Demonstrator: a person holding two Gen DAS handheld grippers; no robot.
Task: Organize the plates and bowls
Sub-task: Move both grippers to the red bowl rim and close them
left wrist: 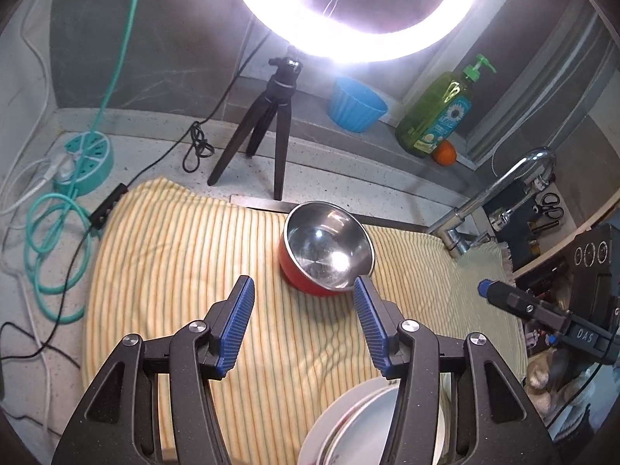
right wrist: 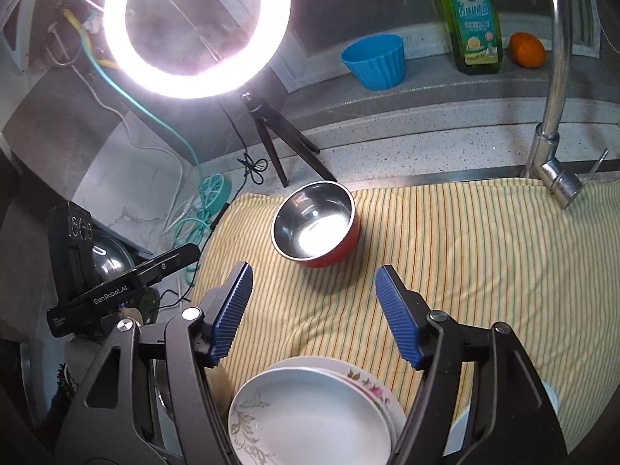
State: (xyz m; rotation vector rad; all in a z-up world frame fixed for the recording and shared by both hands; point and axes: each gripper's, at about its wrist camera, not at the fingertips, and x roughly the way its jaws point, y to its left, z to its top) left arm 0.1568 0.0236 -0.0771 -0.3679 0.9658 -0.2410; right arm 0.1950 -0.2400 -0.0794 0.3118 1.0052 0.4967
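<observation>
A red bowl with a steel inside (left wrist: 327, 250) stands upright on the yellow striped towel (left wrist: 186, 263), near its far edge; it also shows in the right wrist view (right wrist: 316, 224). A stack of white plates with flower patterns (right wrist: 314, 410) lies at the towel's near edge, below my grippers, and shows in the left wrist view (left wrist: 356, 422). My left gripper (left wrist: 304, 286) is open and empty, just short of the bowl. My right gripper (right wrist: 312, 275) is open and empty, above the plates and short of the bowl.
A ring light on a black tripod (left wrist: 267, 131) stands behind the towel. A blue cup (right wrist: 376, 60), a green soap bottle (right wrist: 472, 19) and an orange (right wrist: 527, 50) sit on the back ledge. A faucet (right wrist: 554, 116) rises at the right. A teal power strip and cables (left wrist: 83, 159) lie at the left.
</observation>
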